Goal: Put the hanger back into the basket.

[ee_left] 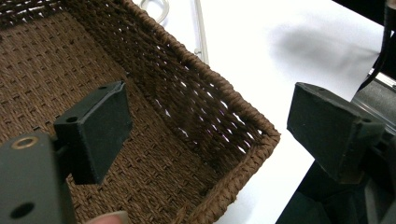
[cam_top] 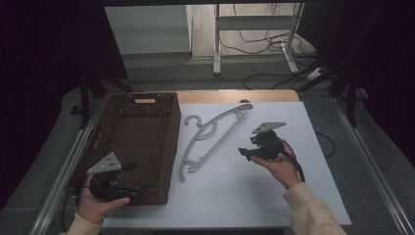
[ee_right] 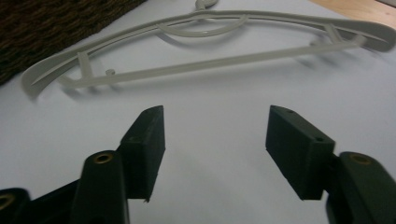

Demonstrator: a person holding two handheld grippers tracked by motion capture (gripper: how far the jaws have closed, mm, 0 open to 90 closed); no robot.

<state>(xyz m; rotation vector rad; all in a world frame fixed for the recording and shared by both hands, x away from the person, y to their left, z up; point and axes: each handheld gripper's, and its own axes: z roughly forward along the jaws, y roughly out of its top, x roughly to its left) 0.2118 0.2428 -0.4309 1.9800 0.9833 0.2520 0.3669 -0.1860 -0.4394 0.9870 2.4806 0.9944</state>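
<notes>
1. My right gripper [ee_right: 212, 154], nearest the lens in the right gripper view: two black jaws standing apart with bare white table between them, nothing held. In the high view it sits in my right hand [cam_top: 279, 166] over the white table top [cam_top: 303, 196], jaws aimed toward the hanger.

2. Hanger [cam_top: 210, 134], pale grey plastic, the thing I am going for. It lies flat on the table, untouched, running diagonally from near the basket's near right side up toward the far edge, hook pointing at the basket. In the right gripper view it lies crosswise just beyond my jaws [ee_right: 210, 65], near but clear of them.

3. Basket [cam_top: 147, 142], brown woven, rectangular, left of the hanger and just beside it. Its inside looks empty as far as I can see.

4. My left gripper [cam_top: 120, 186], in my left hand [cam_top: 98, 203], hovering over the basket's near right corner. The left gripper view shows its jaws wide apart with the woven wall and corner rim [ee_left: 261, 135] between and below them; they press on nothing.

5. Progress, as I judge it: early. The hanger is not gripped or lifted; I take the basket as its likely destination. Left to do: close on the hanger, lift, carry it over, release.
</notes>
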